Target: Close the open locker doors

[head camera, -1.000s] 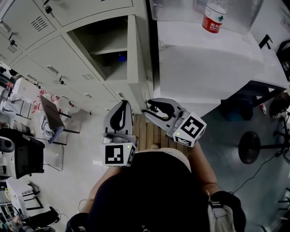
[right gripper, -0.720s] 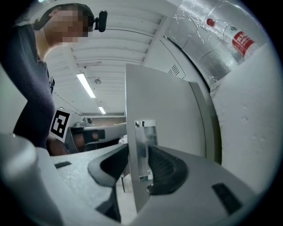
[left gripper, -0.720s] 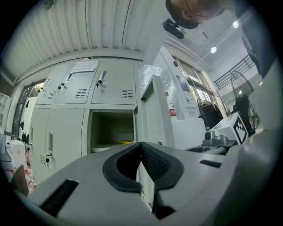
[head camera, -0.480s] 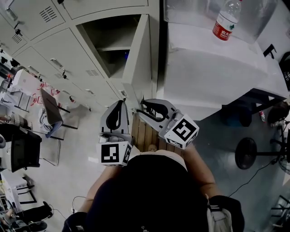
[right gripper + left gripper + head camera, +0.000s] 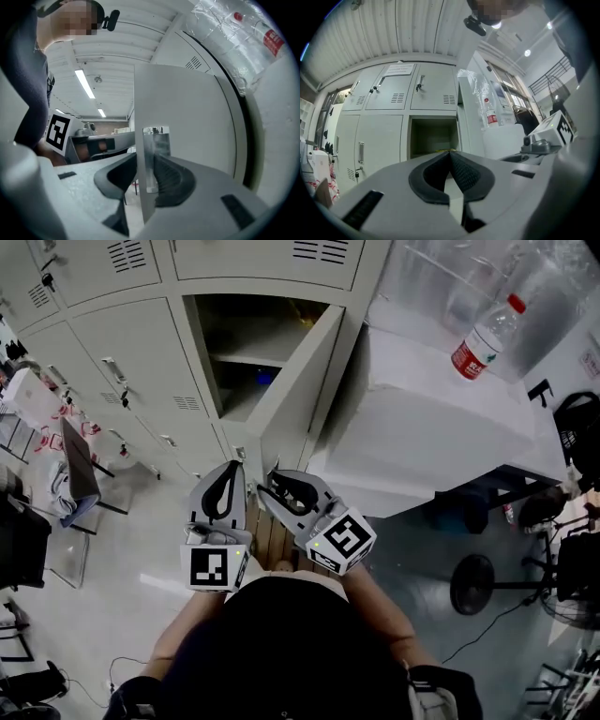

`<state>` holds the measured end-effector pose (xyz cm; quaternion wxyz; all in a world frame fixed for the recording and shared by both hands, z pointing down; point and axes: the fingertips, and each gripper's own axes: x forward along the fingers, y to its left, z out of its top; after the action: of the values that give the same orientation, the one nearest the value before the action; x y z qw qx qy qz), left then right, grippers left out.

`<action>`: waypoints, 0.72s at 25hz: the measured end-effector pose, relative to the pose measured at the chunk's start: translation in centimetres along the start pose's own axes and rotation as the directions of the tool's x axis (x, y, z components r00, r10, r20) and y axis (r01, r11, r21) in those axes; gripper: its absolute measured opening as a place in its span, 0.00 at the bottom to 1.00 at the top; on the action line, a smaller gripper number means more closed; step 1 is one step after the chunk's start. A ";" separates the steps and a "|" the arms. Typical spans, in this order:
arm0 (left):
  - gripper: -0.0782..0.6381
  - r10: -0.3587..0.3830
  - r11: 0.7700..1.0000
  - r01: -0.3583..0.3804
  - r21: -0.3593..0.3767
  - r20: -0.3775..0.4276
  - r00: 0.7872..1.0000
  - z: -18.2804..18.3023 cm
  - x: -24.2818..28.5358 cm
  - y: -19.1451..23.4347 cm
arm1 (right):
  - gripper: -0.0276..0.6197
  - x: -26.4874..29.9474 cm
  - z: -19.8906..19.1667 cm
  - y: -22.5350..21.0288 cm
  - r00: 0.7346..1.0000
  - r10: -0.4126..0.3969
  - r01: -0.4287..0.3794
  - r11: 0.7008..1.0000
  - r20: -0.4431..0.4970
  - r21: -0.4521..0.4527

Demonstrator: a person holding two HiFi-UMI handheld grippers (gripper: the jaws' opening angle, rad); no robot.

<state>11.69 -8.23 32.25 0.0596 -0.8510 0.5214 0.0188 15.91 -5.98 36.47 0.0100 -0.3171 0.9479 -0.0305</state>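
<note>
The locker door [image 5: 300,381] has swung partway shut — grey lockers [image 5: 122,362], white cabinet [image 5: 422,418] beside.

Pale grey locker door [image 5: 298,381], clear bottle [image 5: 483,334] with red label and cap

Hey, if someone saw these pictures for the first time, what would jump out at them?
The one open locker door stands out at upper centre of the head view, among shut grey lockers. The right hand-held gripper has just been closing its jaws on that door's free edge. A red-labelled water bottle sits on the white cabinet at upper right.
</note>
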 end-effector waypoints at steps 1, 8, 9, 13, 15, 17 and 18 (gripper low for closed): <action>0.11 -0.005 1.000 0.005 0.003 -0.004 1.000 -0.1 0.1 0.5 | 0.22 0.6 0.0 0.0 1.000 -0.008 0.008 1.000 -0.003 0.002; 0.11 -0.023 0.999 0.024 -0.026 0.020 1.000 -0.5 1.4 4.8 | 0.21 4.9 0.3 -0.2 0.999 -0.022 0.022 1.000 -0.038 -0.011; 0.11 -0.031 0.999 0.031 -0.020 0.027 0.999 -0.3 1.8 5.3 | 0.21 5.4 0.3 -0.3 0.999 -0.028 0.027 1.000 -0.041 -0.012; 0.11 -0.061 0.998 0.061 0.014 0.047 0.997 0.3 3.2 7.5 | 0.21 7.6 0.4 -0.7 0.998 -0.052 0.052 0.999 -0.044 -0.005; 0.11 -0.072 0.997 0.071 0.018 0.054 0.996 0.3 4.0 8.6 | 0.21 8.7 0.5 -1.0 0.997 -0.066 0.066 0.998 -0.041 -0.004; 0.11 -0.080 0.997 0.079 0.013 0.052 0.995 0.1 4.6 9.6 | 0.20 9.8 0.6 -1.3 0.996 -0.082 0.082 0.997 -0.038 0.000; 0.11 -0.084 0.996 0.084 0.013 0.050 0.995 -0.1 4.9 10.1 | 0.20 10.2 0.6 -1.5 0.995 -0.088 0.089 0.996 -0.037 0.003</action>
<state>4.97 -17.13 31.02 0.0781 -0.8711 0.4836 0.0350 8.64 -13.37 35.92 -0.0084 -0.3581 0.9328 -0.0388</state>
